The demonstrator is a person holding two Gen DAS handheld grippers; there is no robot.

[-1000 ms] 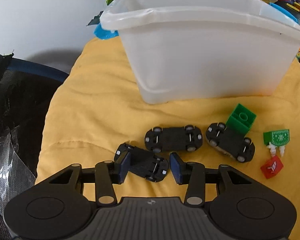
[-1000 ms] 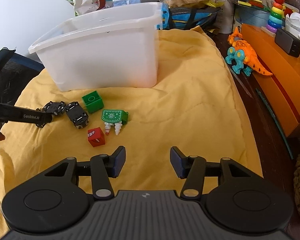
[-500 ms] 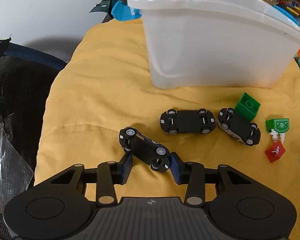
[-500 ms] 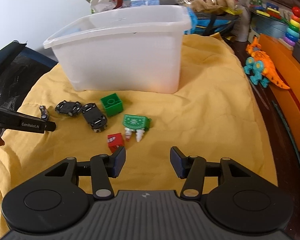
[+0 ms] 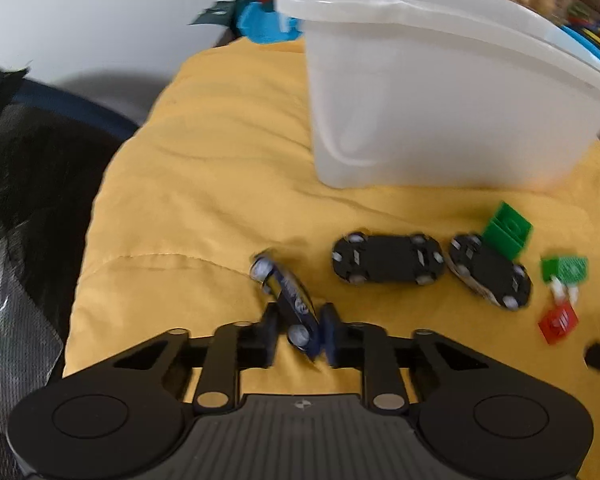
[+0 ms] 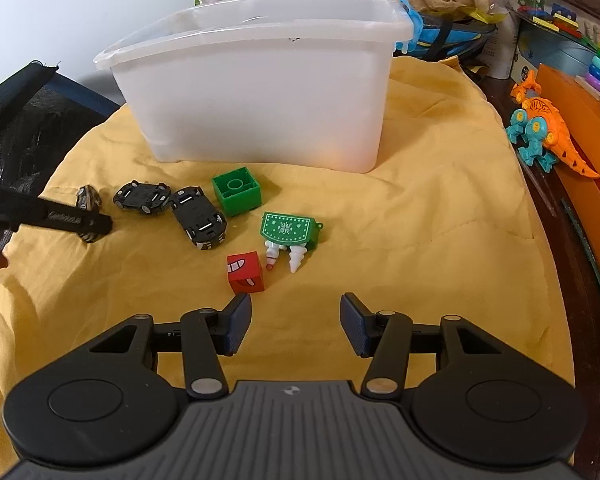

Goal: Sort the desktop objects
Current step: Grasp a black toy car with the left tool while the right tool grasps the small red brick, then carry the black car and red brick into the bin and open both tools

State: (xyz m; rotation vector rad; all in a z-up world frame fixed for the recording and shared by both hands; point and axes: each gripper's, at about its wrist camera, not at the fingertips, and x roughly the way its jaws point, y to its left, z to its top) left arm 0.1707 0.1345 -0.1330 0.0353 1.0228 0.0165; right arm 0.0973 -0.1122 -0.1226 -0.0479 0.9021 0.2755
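The left gripper (image 5: 298, 330) was clamped on a small toy car (image 5: 286, 294), pinching its rear end so that the car stood tilted on its side, nose pointing away; this looked like a grip taken for carrying it to the white bin (image 5: 440, 104) standing beyond on the yellow cloth (image 5: 200, 184); the car was dark blue with pale wheels, though blur hid finer detail; two more cars (image 5: 388, 258) lay upside down just beside it, black undersides up, near a green block (image 6: 237, 190) and a red block (image 6: 245, 278); the right gripper (image 6: 296, 328) hung above the cloth with its fingers apart, holding nothing, near the red block
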